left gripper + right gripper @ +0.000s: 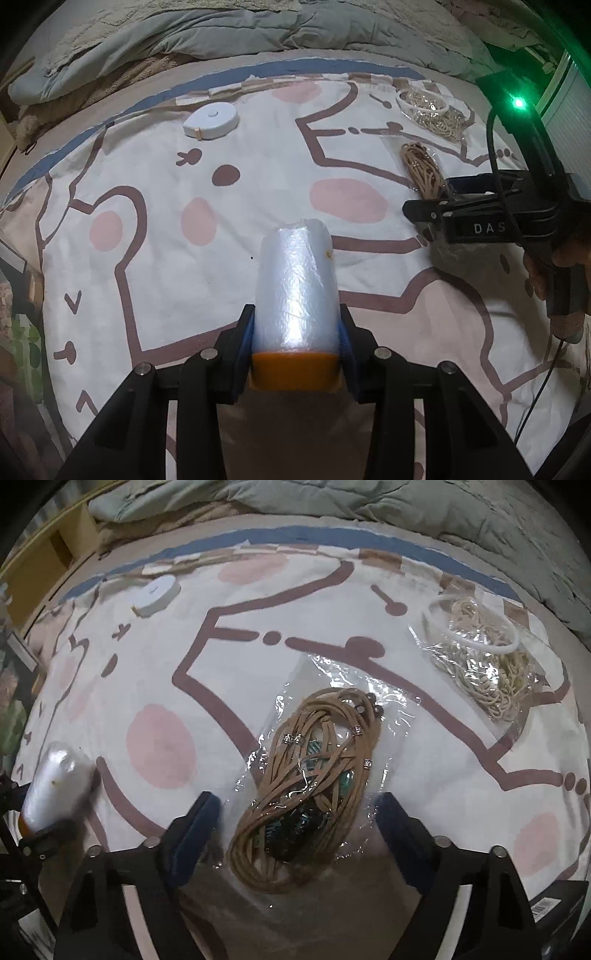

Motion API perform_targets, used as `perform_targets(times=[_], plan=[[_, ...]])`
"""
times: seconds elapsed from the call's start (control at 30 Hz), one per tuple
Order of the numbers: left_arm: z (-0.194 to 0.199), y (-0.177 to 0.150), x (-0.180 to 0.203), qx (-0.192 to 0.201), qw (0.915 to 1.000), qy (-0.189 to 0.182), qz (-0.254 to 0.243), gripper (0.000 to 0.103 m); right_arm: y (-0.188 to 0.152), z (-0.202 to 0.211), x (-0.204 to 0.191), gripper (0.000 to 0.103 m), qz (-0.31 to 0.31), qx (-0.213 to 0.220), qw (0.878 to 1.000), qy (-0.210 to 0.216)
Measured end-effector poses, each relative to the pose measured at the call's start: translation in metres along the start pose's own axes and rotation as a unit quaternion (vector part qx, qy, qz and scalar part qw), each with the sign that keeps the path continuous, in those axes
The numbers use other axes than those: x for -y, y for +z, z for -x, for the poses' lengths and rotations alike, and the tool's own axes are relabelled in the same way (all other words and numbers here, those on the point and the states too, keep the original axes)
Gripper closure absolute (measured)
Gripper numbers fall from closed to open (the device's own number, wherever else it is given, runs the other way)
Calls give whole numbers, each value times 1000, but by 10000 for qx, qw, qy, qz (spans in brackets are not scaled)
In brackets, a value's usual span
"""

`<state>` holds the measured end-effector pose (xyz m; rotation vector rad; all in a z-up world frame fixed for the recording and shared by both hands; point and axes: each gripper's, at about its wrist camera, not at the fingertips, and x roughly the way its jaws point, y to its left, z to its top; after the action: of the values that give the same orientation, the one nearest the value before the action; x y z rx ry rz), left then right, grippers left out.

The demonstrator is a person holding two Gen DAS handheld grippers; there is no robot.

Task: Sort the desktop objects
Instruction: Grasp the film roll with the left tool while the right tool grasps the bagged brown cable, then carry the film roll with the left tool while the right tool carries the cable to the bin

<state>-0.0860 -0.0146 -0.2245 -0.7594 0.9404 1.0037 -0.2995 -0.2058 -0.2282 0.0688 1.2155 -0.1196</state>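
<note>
In the left wrist view my left gripper [295, 350] is shut on a bubble-wrapped cylinder [295, 280] with an orange base, its blue pads pressing on both sides near the base. The same cylinder [55, 786] shows at the left edge of the right wrist view. My right gripper [297, 827] stands open over a clear bag of tan cords [306, 775]; the bag lies between the fingers and the pads are apart from the cords. Seen from the left wrist, the right gripper [436, 210] hovers beside that bag [424, 170].
A white round tape measure [211, 121] lies at the back left of the cartoon-print sheet [147, 258]. A clear bag of pale rubber bands with a white ring [480, 653] lies at the back right. A grey quilt [221, 33] lines the far edge. A person's hand [554, 269] holds the right gripper.
</note>
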Motion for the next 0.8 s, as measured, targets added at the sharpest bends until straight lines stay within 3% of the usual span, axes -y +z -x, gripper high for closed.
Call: perform_targets(times=[0.07, 0.17, 0.47, 0.8], plan=[[1, 1, 0, 25, 10000, 6, 15, 62, -1, 4, 3, 41, -26, 76, 10000, 38], [5, 1, 0, 64, 10000, -4, 45, 62, -2, 11, 8, 53, -86, 188, 9997, 139], [25, 1, 2, 251, 9996, 41, 120, 62, -10, 29, 17, 54, -116, 311, 9994, 110], [74, -5, 1, 551, 9979, 0, 351, 62, -15, 94, 16, 54, -277, 844, 9959, 172]])
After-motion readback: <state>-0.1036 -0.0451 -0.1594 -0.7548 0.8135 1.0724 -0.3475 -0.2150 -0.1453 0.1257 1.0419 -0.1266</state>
